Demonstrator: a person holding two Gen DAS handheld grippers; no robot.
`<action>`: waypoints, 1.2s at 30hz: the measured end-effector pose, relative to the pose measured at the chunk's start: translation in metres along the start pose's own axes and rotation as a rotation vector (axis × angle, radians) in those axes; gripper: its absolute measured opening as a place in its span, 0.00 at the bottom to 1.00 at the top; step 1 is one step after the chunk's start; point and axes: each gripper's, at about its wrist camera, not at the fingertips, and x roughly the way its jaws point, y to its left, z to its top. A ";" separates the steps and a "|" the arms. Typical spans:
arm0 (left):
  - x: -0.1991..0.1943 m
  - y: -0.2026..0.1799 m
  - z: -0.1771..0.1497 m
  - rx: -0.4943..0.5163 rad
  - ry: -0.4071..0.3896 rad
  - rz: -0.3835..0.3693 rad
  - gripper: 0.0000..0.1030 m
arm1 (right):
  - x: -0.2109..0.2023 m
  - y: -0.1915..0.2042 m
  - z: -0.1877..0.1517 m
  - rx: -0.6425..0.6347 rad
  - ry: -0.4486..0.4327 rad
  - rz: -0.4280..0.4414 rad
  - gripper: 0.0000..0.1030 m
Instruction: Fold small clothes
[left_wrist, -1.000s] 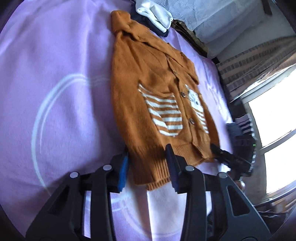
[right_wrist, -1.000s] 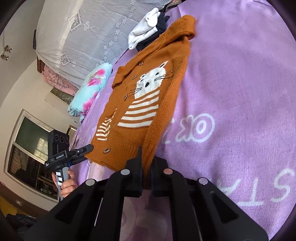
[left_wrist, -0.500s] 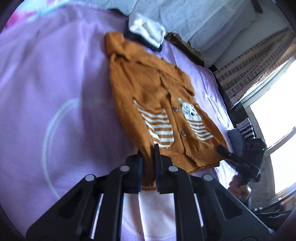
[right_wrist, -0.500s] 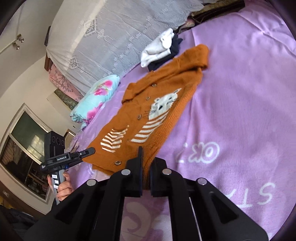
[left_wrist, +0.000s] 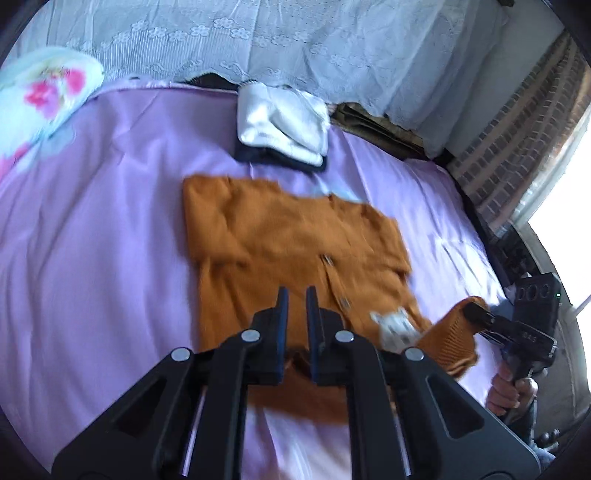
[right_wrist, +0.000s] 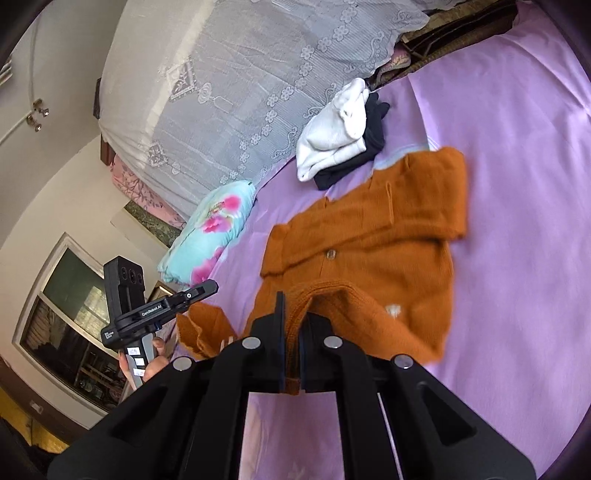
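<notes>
Orange knit cardigan lies mid-frame on the purple bedspread, its hem pinched in both the left gripper and right gripper; corners should be carried level toward the collar.

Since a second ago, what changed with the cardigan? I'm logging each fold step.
The left gripper, open a second ago, closed on the hem of the orange cardigan. Both it and the right gripper, already clamped on the hem, lifted the bottom edge and carried it toward the collar. The white and dark folded clothes beyond it stayed put on the purple blanket.
</notes>
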 end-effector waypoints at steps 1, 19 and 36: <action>0.008 0.004 0.014 -0.010 -0.001 0.001 0.08 | 0.009 -0.005 0.015 0.009 0.001 -0.001 0.05; 0.104 0.073 0.066 -0.162 0.158 -0.053 0.24 | 0.089 -0.105 0.093 0.164 -0.063 -0.157 0.05; 0.131 0.049 0.081 -0.117 0.157 -0.130 0.19 | 0.084 -0.109 0.092 0.208 -0.063 -0.098 0.05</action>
